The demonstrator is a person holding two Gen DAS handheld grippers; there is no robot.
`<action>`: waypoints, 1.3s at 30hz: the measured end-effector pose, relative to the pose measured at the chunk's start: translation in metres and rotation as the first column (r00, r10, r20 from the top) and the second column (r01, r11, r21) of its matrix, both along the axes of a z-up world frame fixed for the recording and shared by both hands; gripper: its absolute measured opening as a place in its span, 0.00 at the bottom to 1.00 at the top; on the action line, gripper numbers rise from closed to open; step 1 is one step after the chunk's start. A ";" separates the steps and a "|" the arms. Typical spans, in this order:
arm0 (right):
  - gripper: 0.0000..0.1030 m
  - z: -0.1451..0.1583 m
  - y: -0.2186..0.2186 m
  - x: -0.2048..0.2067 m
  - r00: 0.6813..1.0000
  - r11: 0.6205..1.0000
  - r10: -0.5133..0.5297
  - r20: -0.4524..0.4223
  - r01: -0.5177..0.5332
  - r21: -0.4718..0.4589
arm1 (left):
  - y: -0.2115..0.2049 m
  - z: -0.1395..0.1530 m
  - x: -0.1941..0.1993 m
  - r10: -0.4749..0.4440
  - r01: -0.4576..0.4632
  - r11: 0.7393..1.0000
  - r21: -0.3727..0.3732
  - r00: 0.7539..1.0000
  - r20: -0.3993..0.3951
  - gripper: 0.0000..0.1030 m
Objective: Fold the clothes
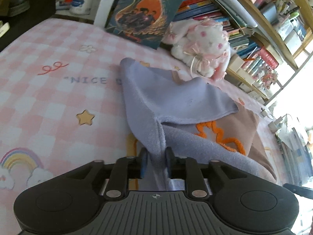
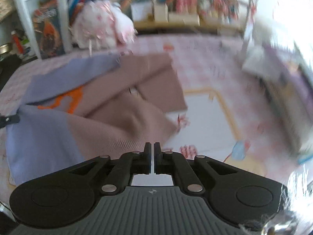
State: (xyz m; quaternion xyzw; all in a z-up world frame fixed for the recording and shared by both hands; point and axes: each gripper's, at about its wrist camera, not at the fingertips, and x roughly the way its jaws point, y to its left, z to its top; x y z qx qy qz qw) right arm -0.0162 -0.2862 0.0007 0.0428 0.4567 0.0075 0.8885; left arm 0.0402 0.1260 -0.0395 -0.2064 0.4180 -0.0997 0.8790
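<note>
A garment in lilac and brown with an orange embroidered outline point(image 1: 221, 135) lies on a pink checked bed sheet point(image 1: 49, 101). My left gripper point(image 1: 156, 156) is shut on a lilac fold of the garment point(image 1: 156, 143) and holds it raised off the sheet. In the right wrist view the garment point(image 2: 121, 109) spreads left and ahead, its brown part partly folded. My right gripper point(image 2: 152, 150) is shut and empty, just off the garment's brown near edge. The right wrist view is blurred.
A white and pink plush toy point(image 1: 203, 47) and an upright book point(image 1: 144, 9) stand at the far edge of the bed, before full bookshelves point(image 1: 254, 39). A white tub point(image 1: 81, 0) stands far left. The plush toy point(image 2: 103, 25) shows in the right wrist view too.
</note>
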 end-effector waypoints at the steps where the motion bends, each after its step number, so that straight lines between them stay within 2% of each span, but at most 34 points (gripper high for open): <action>1: 0.11 -0.005 -0.003 0.004 1.000 1.000 -0.017 -0.013 0.017 0.021 | -0.001 -0.001 -0.003 0.002 -0.002 1.000 -0.010 1.000 -0.007 0.32; 2: 0.16 -0.008 -0.005 0.009 1.000 0.999 -0.023 -0.018 0.024 0.034 | -0.002 -0.003 -0.005 0.005 -0.005 1.000 -0.020 1.000 -0.015 0.35; 3: 0.29 -0.009 -0.006 0.016 1.000 0.999 -0.017 -0.018 0.018 0.032 | -0.003 -0.004 -0.008 0.007 -0.008 1.000 -0.031 1.000 -0.022 0.43; 4: 0.37 -0.010 -0.007 0.023 1.000 0.999 -0.011 -0.019 0.012 0.031 | -0.004 -0.006 -0.010 0.009 -0.010 0.999 -0.041 1.000 -0.029 0.50; 5: 0.39 -0.011 -0.007 0.030 1.000 1.000 -0.005 -0.019 0.006 0.029 | -0.005 -0.007 -0.013 0.011 -0.013 0.999 -0.051 0.999 -0.037 0.50; 7: 0.51 -0.013 -0.009 0.044 1.000 1.000 0.007 -0.020 -0.006 0.027 | -0.007 -0.010 -0.018 0.015 -0.019 0.997 -0.071 0.999 -0.052 0.51; 10: 0.53 -0.018 -0.011 0.066 0.999 0.999 0.026 -0.026 -0.026 0.020 | -0.010 -0.014 -0.026 0.020 -0.028 0.995 -0.101 0.997 -0.074 0.51; 12: 0.54 -0.030 -0.012 0.080 0.997 0.998 0.057 -0.061 -0.056 0.022 | -0.013 -0.016 -0.027 0.030 -0.039 0.993 -0.114 0.997 -0.077 0.51; 15: 0.53 -0.043 -0.009 0.093 0.987 0.992 0.121 -0.101 -0.118 0.036 | -0.020 -0.016 -0.023 0.051 -0.060 0.992 -0.111 0.995 -0.083 0.47; 17: 0.44 -0.046 -0.006 0.094 0.979 0.985 0.173 -0.109 -0.170 0.038 | -0.026 -0.016 -0.019 0.042 -0.051 0.993 -0.109 0.995 -0.086 0.25; 18: 0.27 -0.045 -0.003 0.091 0.973 0.978 0.206 -0.108 -0.204 0.034 | -0.029 -0.016 -0.018 0.037 -0.046 0.993 -0.105 0.995 -0.088 0.05; 19: 0.08 -0.045 0.000 0.090 0.964 0.970 0.242 -0.112 -0.238 0.050 | -0.032 -0.015 -0.015 0.031 -0.039 0.995 -0.093 0.996 -0.088 0.04; 21: 0.08 -0.044 0.006 0.086 0.944 0.951 0.307 -0.123 -0.298 0.086 | -0.038 -0.011 -0.008 0.018 -0.023 0.997 -0.074 0.997 -0.073 0.04; 23: 0.07 -0.038 0.008 0.085 0.934 0.939 0.342 -0.104 -0.335 0.078 | -0.046 -0.002 0.005 -0.011 0.008 0.998 -0.066 0.999 -0.049 0.04; 26: 0.07 0.004 -0.013 0.100 0.973 0.971 0.224 0.048 -0.227 0.078 | -0.062 0.025 0.029 -0.070 0.073 0.995 -0.073 0.997 0.044 0.04; 27: 0.07 0.027 -0.017 0.104 0.975 0.979 0.187 0.125 -0.194 0.055 | -0.066 0.040 0.034 -0.077 0.085 0.993 -0.080 0.992 0.096 0.04; 29: 0.07 0.082 -0.018 0.097 0.944 0.987 0.147 0.295 -0.159 0.017 | -0.065 0.072 0.035 -0.077 0.099 0.991 -0.094 0.975 0.207 0.04; 31: 0.07 0.140 -0.020 0.072 0.888 0.983 0.132 0.441 -0.175 0.057 | -0.056 0.094 0.029 -0.088 0.120 0.988 -0.095 0.954 0.286 0.04; 33: 0.07 0.172 -0.022 0.039 0.851 0.972 0.152 0.503 -0.220 0.079 | -0.043 0.101 0.021 -0.111 0.136 0.989 -0.059 0.943 0.314 0.04; 34: 0.07 0.175 -0.024 0.023 0.850 0.965 0.159 0.502 -0.241 0.102 | -0.036 0.093 0.018 -0.125 0.142 0.989 -0.043 0.951 0.282 0.04; 35: 0.07 0.166 -0.027 0.011 0.875 0.957 0.156 0.458 -0.248 0.148 | -0.028 0.081 0.016 -0.138 0.149 0.988 -0.031 0.964 0.229 0.04; 37: 0.07 0.127 -0.029 -0.006 0.948 0.940 0.145 0.282 -0.221 0.258 | -0.018 0.050 0.009 -0.152 0.154 0.988 -0.013 0.982 0.109 0.04; 38: 0.07 0.097 -0.025 -0.012 0.974 0.938 0.151 0.168 -0.195 0.287 | -0.014 0.033 0.004 -0.159 0.159 0.987 -0.005 0.986 0.048 0.04; 39: 0.07 0.066 -0.020 -0.018 0.986 0.944 0.154 0.062 -0.165 0.287 | -0.014 0.018 -0.002 -0.173 0.173 0.985 0.006 0.985 0.002 0.04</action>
